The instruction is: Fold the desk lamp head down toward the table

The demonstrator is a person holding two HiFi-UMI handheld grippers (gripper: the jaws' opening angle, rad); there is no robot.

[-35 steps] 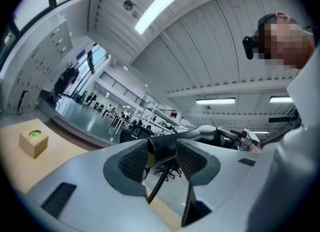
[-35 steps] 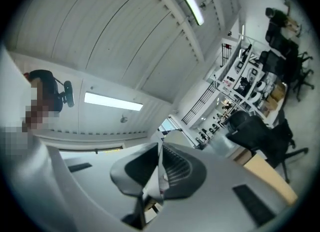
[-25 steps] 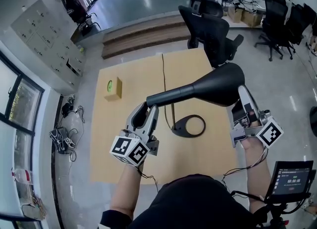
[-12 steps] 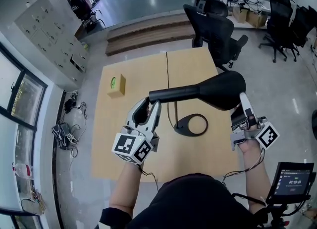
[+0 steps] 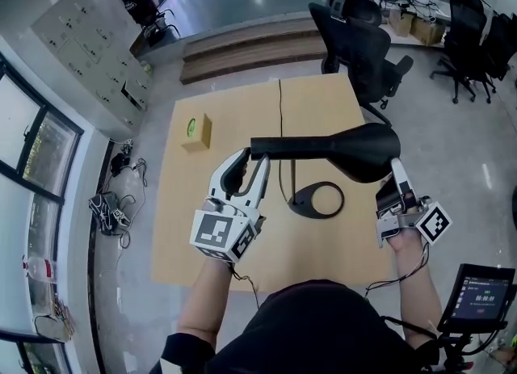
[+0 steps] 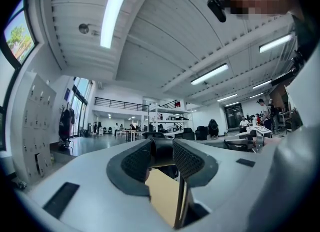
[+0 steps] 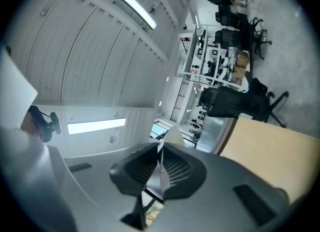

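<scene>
Pale wood made up the wide worktop [image 5: 323, 102]. On it stood the black desk lamp [image 5: 292, 178], its ring-shaped base [image 5: 300, 203] planted near the middle so that the whole lamp had bare board around it. The broad black lamp head [image 5: 363, 150] hung roughly level above that base, well clear of the wood. By that reading the fold down was only partly made.

The head's slim tubular neck [image 5: 279, 148] ran out to the left, and there the left claw [image 5: 253, 159] gripped it. Its ribbed pads [image 6: 135, 161] stood fairly wide apart but had just been closing, and the black tube filled the gap between them. That hold probably served to steady the narrow end while the other end swung.

The right claw [image 5: 396, 169] was pinched almost shut on the thin rim of the head's wide end, with the edge showing as a pale sliver between its pads [image 7: 175, 168]. A grip so far from the joint would give good leverage for drawing the head downward.

A small tan box with a green mark [image 5: 196, 132] sat well apart near the left edge. A thin black cord [image 5: 281, 110] ran away from the lamp towards the far edge.
</scene>
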